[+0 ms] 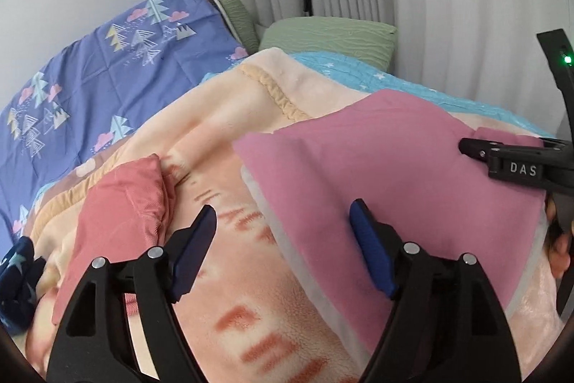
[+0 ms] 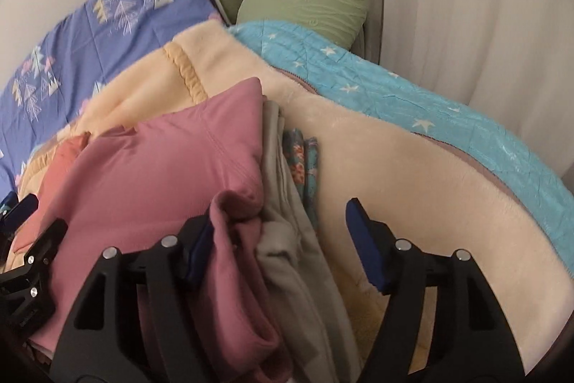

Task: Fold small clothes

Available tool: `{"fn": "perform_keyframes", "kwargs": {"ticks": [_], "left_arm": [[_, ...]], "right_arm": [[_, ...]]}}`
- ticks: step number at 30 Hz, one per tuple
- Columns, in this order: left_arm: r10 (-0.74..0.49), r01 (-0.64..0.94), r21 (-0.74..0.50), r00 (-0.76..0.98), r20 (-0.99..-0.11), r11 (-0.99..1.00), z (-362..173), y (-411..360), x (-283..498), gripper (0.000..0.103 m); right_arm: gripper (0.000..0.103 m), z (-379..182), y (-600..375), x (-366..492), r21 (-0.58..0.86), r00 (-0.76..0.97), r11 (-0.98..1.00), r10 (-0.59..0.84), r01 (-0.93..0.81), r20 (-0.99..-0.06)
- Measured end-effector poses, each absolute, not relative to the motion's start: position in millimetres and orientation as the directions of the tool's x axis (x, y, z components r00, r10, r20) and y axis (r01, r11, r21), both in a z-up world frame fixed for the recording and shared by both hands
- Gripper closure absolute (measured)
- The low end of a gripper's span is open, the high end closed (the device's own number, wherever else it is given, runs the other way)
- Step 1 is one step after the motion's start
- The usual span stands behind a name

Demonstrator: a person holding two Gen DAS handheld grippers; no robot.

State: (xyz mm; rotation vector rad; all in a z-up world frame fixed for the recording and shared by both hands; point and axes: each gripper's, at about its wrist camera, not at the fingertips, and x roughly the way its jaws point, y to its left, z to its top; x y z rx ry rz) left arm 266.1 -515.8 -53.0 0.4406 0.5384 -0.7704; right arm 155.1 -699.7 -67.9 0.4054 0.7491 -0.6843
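A pink garment (image 1: 394,167) lies spread flat on the peach fleece blanket (image 1: 222,117). My left gripper (image 1: 283,221) is open just above the garment's near left edge, with its right fingertip over the pink cloth and nothing pinched. My right gripper (image 2: 281,221) is open too. A bunched pink fold (image 2: 233,214) rests against its left pad, and the pads do not press on it. A grey garment (image 2: 287,239) and a floral cloth (image 2: 305,160) lie beside the pink garment (image 2: 161,167). The left gripper's fingers (image 2: 36,228) show at the left edge of the right wrist view.
A folded salmon garment (image 1: 122,203) and a dark navy piece (image 1: 18,275) lie to the left. Behind are a purple tree-print sheet (image 1: 107,70), green pillows (image 1: 323,34), a turquoise star quilt (image 2: 394,88) and curtains (image 2: 466,6). A hand (image 1: 559,250) is at the right edge.
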Motion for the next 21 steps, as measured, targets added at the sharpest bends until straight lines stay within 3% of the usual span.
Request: {"fn": "perform_keyframes", "kwargs": {"ticks": [6,10,14,21], "left_arm": [[-0.507,0.718,0.180,0.624,-0.594,0.673,-50,-517,262,0.026],[-0.539,0.731,0.193,0.630,-0.559,0.654,-25,-494,248,0.015],[-0.622,0.768,0.243,0.627,-0.469,0.592,5,-444,206,0.002],[-0.687,0.819,0.220,0.567,-0.454,0.530,36,-383,138,0.002]], "right_arm": [[0.026,-62,-692,168,-0.042,0.460,0.684,-0.533,0.728,-0.710],[0.025,-35,-663,140,-0.071,0.476,0.650,-0.623,0.757,-0.620],[0.013,-8,-605,66,0.046,0.638,0.736,-0.551,0.675,-0.538],[0.011,23,-530,-26,-0.003,0.682,0.793,-0.526,0.609,-0.508]]}}
